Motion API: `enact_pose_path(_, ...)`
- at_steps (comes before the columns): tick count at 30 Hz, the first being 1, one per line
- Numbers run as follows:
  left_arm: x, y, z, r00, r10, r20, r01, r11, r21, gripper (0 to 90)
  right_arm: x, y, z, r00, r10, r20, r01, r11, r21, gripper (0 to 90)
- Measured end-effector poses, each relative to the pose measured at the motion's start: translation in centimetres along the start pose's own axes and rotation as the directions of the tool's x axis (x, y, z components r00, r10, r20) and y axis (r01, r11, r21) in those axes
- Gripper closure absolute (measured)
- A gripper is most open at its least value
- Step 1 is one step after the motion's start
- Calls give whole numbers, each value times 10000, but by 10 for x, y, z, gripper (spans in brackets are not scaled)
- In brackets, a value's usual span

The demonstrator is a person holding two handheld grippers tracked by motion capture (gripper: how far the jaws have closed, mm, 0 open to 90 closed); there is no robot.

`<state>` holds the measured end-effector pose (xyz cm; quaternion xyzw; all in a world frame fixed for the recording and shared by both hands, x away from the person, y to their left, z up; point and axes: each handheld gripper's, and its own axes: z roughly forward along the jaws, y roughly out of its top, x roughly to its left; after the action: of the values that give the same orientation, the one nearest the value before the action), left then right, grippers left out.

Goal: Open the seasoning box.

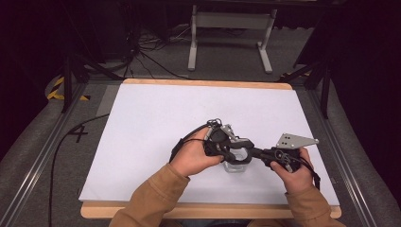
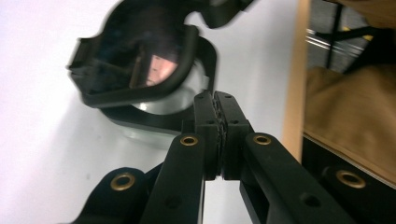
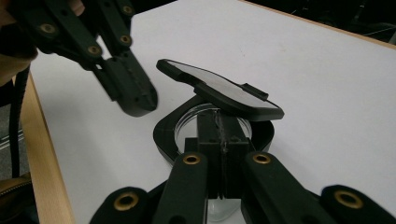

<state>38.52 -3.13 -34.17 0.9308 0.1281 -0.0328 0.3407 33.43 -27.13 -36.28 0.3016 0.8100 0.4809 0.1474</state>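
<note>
White sheet [image 1: 156, 123] covers a wooden-edged table [image 1: 203, 84]; dark floor with cables and a grey stand [image 1: 231, 21] lie beyond the far edge.

Person's forearms in tan sleeves [image 1: 151, 198] enter from the near edge. Left gripper [image 1: 235, 152] and right gripper [image 1: 255, 152] meet tip to tip over the near-centre of the sheet.

Between and just below both sets of jaws: a black container [image 3: 215, 135] with a clear round body [image 1: 235, 166], standing on the sheet. Its black hinged lid [image 3: 224, 91] is tilted open, just ahead of the right jaws.

Right jaws: pressed together, apparently pinching the container's near rim; the exact contact is partly hidden. Left jaws: clenched pad to pad in the left gripper view, tips just beside the container [image 2: 159, 105], nothing visible between them.
</note>
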Motion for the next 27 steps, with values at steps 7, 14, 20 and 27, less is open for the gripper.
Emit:
enact_pose_path(7,3,3,-2,9992,-2,-404,-20,9985,-552,895,1,-3,2,10000,-15,60,15,9999,120,900)
enact_pose_path(14,7,5,-10,9975,-158,-686,66,9912,-1320,894,0,-11,9,10000,58,73,-62,9985,550,900)
enact_pose_path(20,10,6,-12,9965,-341,-759,214,9865,-1621,895,0,-14,10,9999,104,25,-105,9982,594,900)
enact_pose_path(27,15,5,-17,9910,-722,-1132,415,9666,-2530,895,0,-17,10,10000,-26,88,22,9991,418,900)
